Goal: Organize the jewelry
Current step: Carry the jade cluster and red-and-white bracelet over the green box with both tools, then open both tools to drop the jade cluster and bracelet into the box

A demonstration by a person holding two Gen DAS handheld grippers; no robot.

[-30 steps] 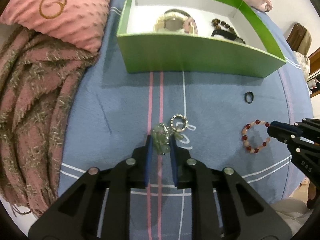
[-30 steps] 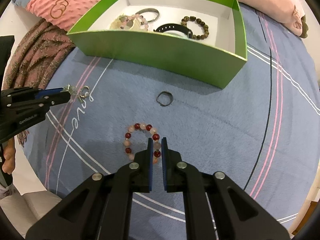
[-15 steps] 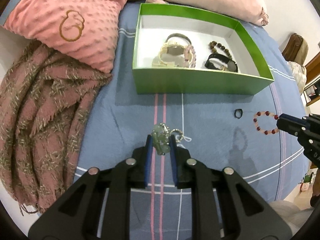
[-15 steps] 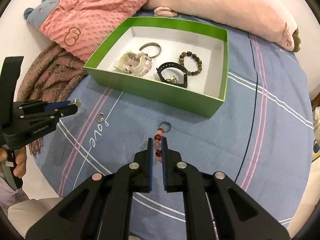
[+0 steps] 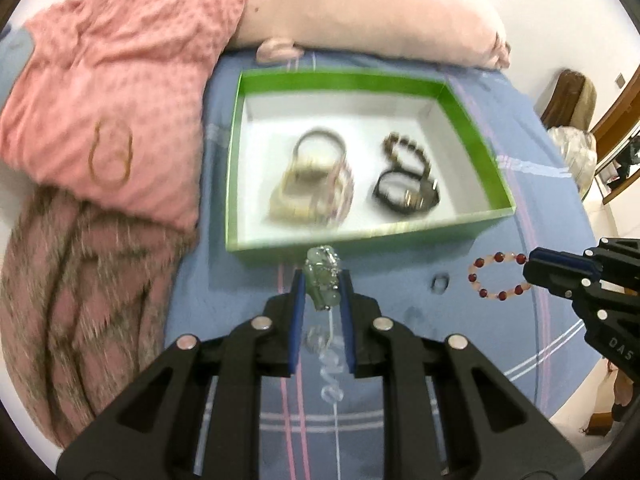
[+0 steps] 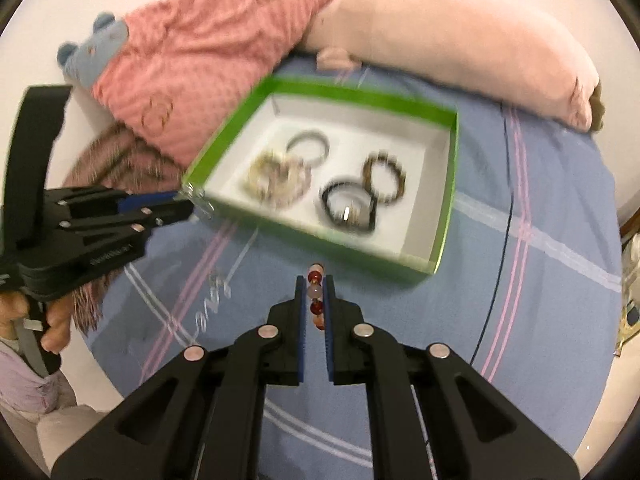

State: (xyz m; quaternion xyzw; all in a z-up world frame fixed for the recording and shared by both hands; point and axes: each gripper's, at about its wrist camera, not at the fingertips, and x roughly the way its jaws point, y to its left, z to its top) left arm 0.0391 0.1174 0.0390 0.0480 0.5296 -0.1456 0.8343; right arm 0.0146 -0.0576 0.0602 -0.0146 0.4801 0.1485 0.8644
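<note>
My left gripper (image 5: 322,280) is shut on a pale green and silver charm piece (image 5: 323,284), held in the air just short of the green box's near wall (image 5: 360,240). My right gripper (image 6: 315,284) is shut on a red and pink bead bracelet (image 6: 315,298), held above the bedspread near the box's near right corner (image 6: 434,256). That bracelet also shows hanging from the right gripper in the left wrist view (image 5: 498,276). The box holds several bracelets and a black band (image 6: 348,208). A small dark ring (image 5: 440,282) and a silver ring (image 5: 316,338) lie on the spread.
A pink dotted pillow (image 5: 108,80) and a fringed brown-pink blanket (image 5: 76,288) lie left of the box. A long pink plush (image 6: 460,52) lies behind it. The blue striped bedspread (image 6: 540,320) ends at its edge close to both grippers.
Both grippers have risen and moved toward the box with their pieces lifted off the bedspread. The box now looks closer and seen more from above; the views are motion-blurred.
</note>
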